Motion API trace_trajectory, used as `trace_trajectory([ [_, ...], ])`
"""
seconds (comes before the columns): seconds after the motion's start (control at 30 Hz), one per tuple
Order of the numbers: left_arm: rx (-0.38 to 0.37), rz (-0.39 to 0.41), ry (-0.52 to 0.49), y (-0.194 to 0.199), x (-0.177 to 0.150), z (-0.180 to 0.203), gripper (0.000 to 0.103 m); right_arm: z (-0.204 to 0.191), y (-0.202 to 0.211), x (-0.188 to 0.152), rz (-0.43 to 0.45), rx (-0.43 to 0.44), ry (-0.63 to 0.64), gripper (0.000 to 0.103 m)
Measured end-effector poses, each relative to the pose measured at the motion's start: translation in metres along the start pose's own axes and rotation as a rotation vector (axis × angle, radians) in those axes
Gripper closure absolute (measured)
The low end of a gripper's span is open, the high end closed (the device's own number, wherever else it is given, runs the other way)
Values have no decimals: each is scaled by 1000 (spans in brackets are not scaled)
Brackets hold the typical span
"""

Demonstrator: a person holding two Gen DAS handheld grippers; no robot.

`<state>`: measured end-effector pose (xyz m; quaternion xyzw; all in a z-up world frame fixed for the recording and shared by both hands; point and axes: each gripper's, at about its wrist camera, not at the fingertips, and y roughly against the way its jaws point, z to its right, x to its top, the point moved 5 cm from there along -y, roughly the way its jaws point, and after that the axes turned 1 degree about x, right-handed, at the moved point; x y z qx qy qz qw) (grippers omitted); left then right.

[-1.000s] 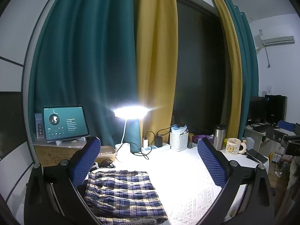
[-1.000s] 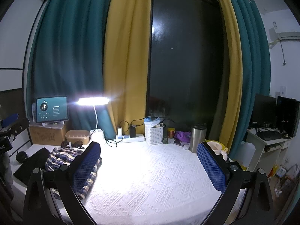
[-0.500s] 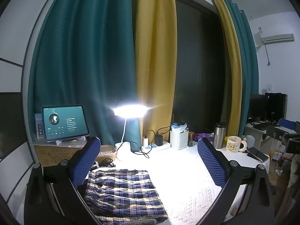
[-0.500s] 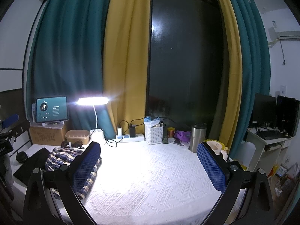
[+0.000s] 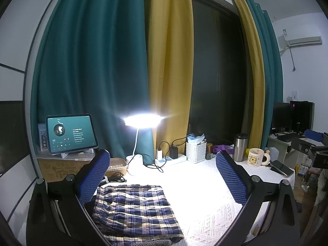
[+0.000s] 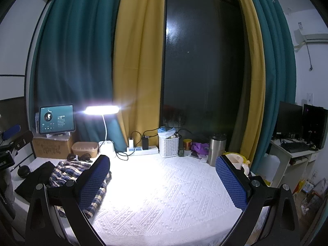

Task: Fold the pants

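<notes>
tabletop (image 6: 164,194): white textured cover | plaid pants (image 5: 133,209) folded, left side | back edge: lamp (image 5: 134,162), power strip (image 6: 142,150), white basket (image 6: 168,146), steel tumbler (image 6: 216,149)

The near end of the pants (image 5: 135,209) ran off the left view's bottom edge. In the right view a blue finger (image 6: 93,181) hid their middle. The lamp (image 5: 142,121) head was blown out to white glare. Text on the tablet (image 5: 70,133) was too small to read.
</notes>
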<state>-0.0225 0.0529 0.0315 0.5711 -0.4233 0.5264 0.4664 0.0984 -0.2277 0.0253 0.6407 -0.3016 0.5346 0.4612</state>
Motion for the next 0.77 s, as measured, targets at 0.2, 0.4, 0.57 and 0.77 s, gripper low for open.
trace_trajectory([
  [0.2,-1,-1,0,0,0,0,1,0,0,0,-1,0,0,0],
  [0.4,-2,-3,0,0,-1,0,1,1,0,0,0,0,0,0],
  [0.57,-4,-7,-2,-1,-1,-1,1,0,0,0,-1,1,0,0],
  [0.77,-9,-6,2,-1,-1,-2,1,-1,0,-1,-2,-1,0,0],
])
